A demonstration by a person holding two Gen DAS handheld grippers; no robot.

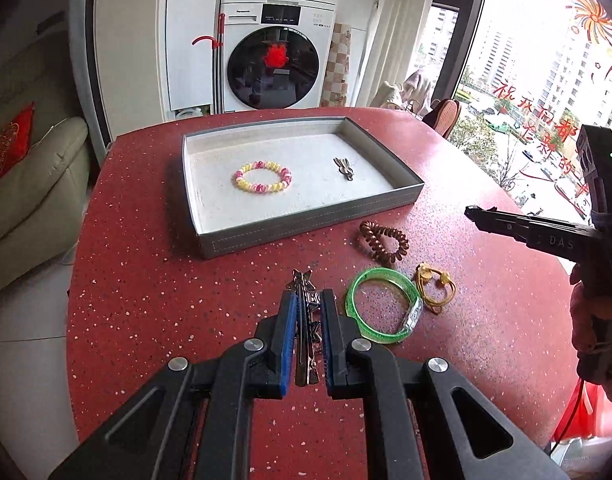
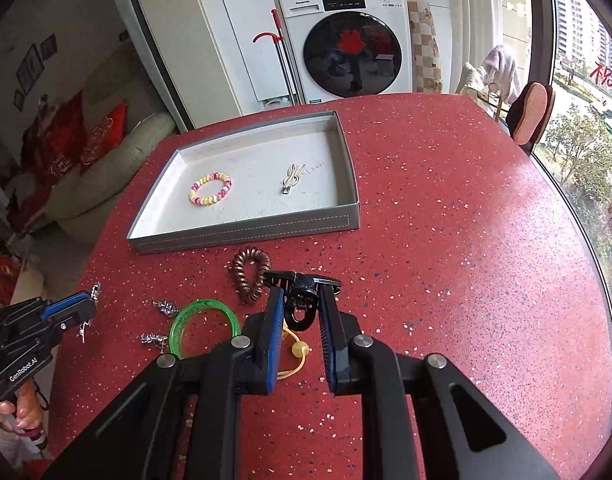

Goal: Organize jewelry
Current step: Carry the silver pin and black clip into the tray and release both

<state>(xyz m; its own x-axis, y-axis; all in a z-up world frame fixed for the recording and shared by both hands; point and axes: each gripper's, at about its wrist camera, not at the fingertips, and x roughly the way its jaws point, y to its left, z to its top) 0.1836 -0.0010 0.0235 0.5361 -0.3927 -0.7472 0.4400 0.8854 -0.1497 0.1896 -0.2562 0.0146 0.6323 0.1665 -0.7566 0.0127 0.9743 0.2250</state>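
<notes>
I count one grey tray (image 1: 306, 222) on the red speckled table (image 1: 486, 320), with two pieces inside: one pink-and-yellow bead bracelet (image 1: 262, 177) and one small metal hair clip (image 1: 343, 169). Outside, just in front of the tray, lie one brown spiral hair tie (image 1: 383, 241), one green bangle (image 1: 380, 306) and one yellow hair tie with two beads (image 1: 433, 285).

My left gripper (image 1: 306, 310) has its blue-padded fingers partly closed around one silver star hair clip (image 1: 305, 320); I cannot tell whether the pads actually press it. My right gripper (image 2: 302, 312), fingers narrowly apart, has one black claw clip (image 2: 300, 294) between its tips, above the table near the spiral tie; firm contact is unclear.

Readable writing: "Panasonic" on the washing machine (image 1: 272, 64), "GenRobot.AI" on the left gripper's body, "DAS" on the right one's side. Red Chinese characters on the window (image 1: 546, 112) are not legible to me.
</notes>
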